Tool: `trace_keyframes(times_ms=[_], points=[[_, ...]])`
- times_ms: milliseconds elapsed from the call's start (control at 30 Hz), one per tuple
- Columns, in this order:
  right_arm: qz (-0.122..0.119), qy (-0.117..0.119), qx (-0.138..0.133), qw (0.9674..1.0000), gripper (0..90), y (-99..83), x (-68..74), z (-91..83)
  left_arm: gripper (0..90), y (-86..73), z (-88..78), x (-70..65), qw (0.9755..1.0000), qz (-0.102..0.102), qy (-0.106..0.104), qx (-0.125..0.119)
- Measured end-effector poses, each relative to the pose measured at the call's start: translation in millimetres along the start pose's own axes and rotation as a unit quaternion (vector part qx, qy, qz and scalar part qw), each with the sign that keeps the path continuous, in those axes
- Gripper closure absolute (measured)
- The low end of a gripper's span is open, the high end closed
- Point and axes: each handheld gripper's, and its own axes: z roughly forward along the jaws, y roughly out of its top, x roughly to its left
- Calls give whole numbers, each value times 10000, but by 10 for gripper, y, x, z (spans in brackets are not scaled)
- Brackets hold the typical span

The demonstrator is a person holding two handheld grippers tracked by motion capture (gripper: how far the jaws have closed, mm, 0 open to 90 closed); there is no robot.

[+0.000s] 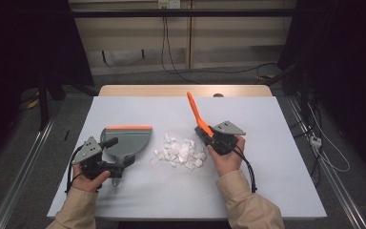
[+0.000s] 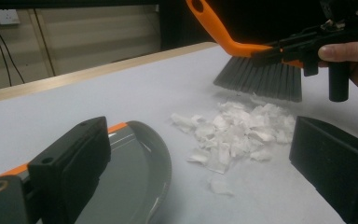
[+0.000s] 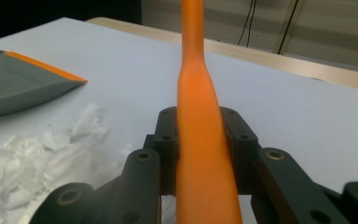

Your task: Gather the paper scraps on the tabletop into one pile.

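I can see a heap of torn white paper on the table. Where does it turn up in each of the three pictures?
High view: the paper scraps lie mid-table, between the grey dustpan and the right hand-held gripper.
Left gripper view: scraps at centre-right, under the brush bristles.
Right gripper view: scraps at lower left.
Shared landmark: the brush's orange handle.

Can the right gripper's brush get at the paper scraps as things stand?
Probably yes. The right gripper is shut on the brush, whose bristles hang just above the far edge of the scraps. Nothing lies between them, and the dustpan waits on the other side.
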Motion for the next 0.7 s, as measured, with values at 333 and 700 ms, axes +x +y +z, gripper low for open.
trace_keyframes(times_ms=[333,700], points=[[-17,-30,279,9996,686,-62,-65,-33,49,1,3,-1,10000,7,-1,5],[-53,75,1068,9942,690,89,-112,-110,49,2,11,-8,10000,28,-18,13]])
